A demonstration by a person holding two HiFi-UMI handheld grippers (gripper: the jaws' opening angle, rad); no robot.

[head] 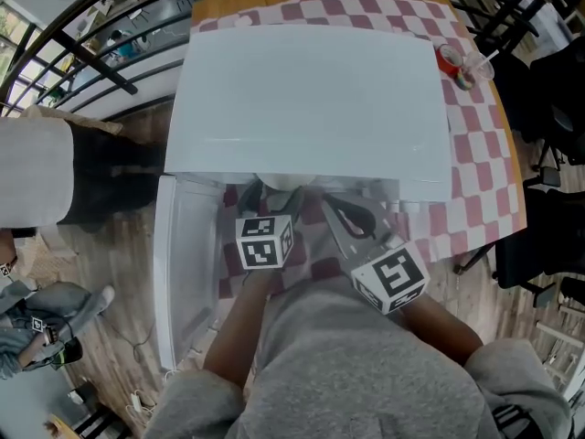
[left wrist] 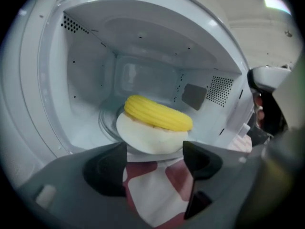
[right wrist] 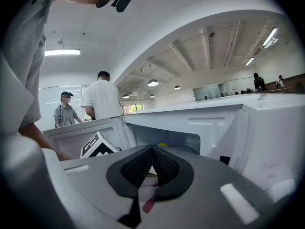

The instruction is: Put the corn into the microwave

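Observation:
A yellow corn cob (left wrist: 157,112) lies on a small white plate (left wrist: 150,137) at the mouth of the white microwave (head: 311,99), its far side over the glass turntable (left wrist: 107,123). The microwave door (head: 183,273) hangs open to the left. My left gripper (left wrist: 155,151) is open, and the plate's near rim sits just past its fingertips without being pinched. In the head view the left gripper (head: 272,199) reaches into the opening. My right gripper (right wrist: 151,149) is shut on nothing and hovers in front of the oven, beside the left one (head: 336,207).
The microwave stands on a table with a red-and-white checked cloth (head: 475,163). A red ring (head: 451,59) and a clear cup (head: 473,66) sit at the far right corner. Two people (right wrist: 102,97) stand beyond the open door. A railing (head: 101,62) runs at the left.

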